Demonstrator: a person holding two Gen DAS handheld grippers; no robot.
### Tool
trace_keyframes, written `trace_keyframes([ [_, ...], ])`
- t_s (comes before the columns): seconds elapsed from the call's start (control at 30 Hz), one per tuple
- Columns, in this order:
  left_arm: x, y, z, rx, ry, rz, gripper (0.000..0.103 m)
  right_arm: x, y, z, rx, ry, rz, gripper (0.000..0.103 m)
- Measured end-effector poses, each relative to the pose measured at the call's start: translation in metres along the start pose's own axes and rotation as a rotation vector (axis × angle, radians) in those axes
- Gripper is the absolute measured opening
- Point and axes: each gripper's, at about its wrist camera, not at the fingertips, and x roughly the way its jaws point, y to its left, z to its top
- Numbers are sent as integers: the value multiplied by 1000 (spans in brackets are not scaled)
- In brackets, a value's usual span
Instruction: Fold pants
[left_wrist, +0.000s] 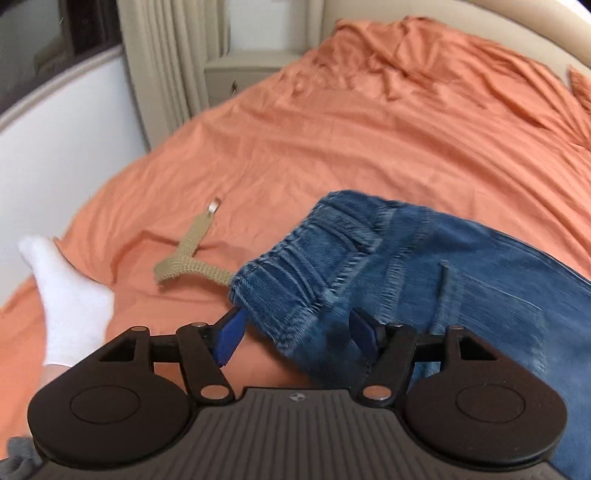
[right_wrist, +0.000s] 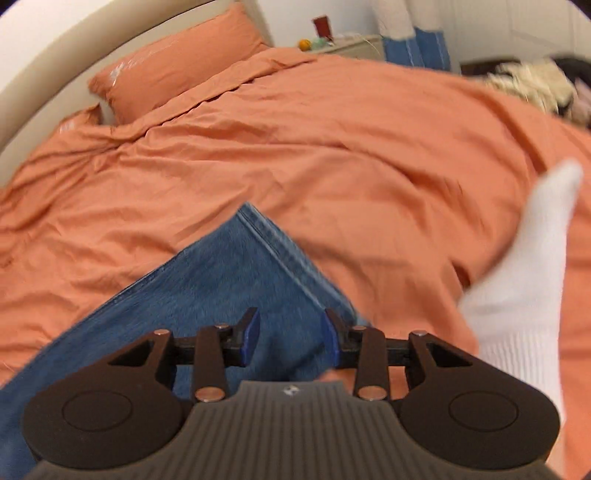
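Pants (left_wrist: 406, 266), blue denim, lie on the orange bed (left_wrist: 332, 147) just ahead of both your tools, the elastic waistband at the left end and a hemmed leg end (right_wrist: 258, 266) at the right. Your left gripper (left_wrist: 295, 332) has its fingers spread wide; the waistband corner sits between them, but neither pad presses on the cloth, so that end looks let go. Your right gripper (right_wrist: 290, 338) hovers over the leg end with its fingers partly apart; denim shows in the gap, yet the blur there keeps you from telling whether the pads bite on it. A tan drawstring (left_wrist: 192, 258) trails out of the waistband to the left across the bed, with a white sock (left_wrist: 70, 295) lying near it. Judging by the doubled layers at the waistband, you seem to have the legs already laid one on the other, so a lengthwise fold is probably done. What remains, as far as you can see, is bringing the leg end up toward the waistband and tucking in the drawstring.
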Motion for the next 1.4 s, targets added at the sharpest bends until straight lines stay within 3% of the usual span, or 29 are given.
trace_keyframes([
  [0.2,-51,-33,-18,98,-40,-102,76,23,-31,-11,201,12,68,31],
  [0.23,-56,-38,-20,107,-41,-116,76,27,-34,-10,221,7,75,19],
  [0.27,-63,-44,-24,118,-38,-133,76,31,-37,-9,244,2,86,1],
  [0.37,-75,-59,-35,167,-25,-171,73,21,-41,-6,280,-58,172,0],
  [0.43,-84,-71,-43,211,-22,-192,73,-2,-36,-4,213,-146,241,0],
  [0.5,-91,-82,-53,264,-15,-224,72,-10,-32,-3,144,-160,208,0],
  [0.67,-100,-105,-81,375,13,-257,69,26,-43,-15,166,-59,110,0],
  [0.8,-106,-113,-107,435,19,-285,69,30,-43,-18,179,-48,100,0],
  [0.87,-108,-116,-121,474,27,-302,69,20,-45,-22,188,-71,114,19],
  [0.93,-110,-122,-135,518,33,-318,69,12,-45,-28,214,-75,128,31],
  [1.17,-96,-153,-179,585,1,-357,69,16,-50,-43,303,-32,176,31],
  [1.3,-79,-181,-194,535,-64,-331,70,23,-56,-45,332,-14,200,31],
  [1.4,-68,-187,-191,422,-107,-323,70,27,-62,-46,366,-4,235,37],
])
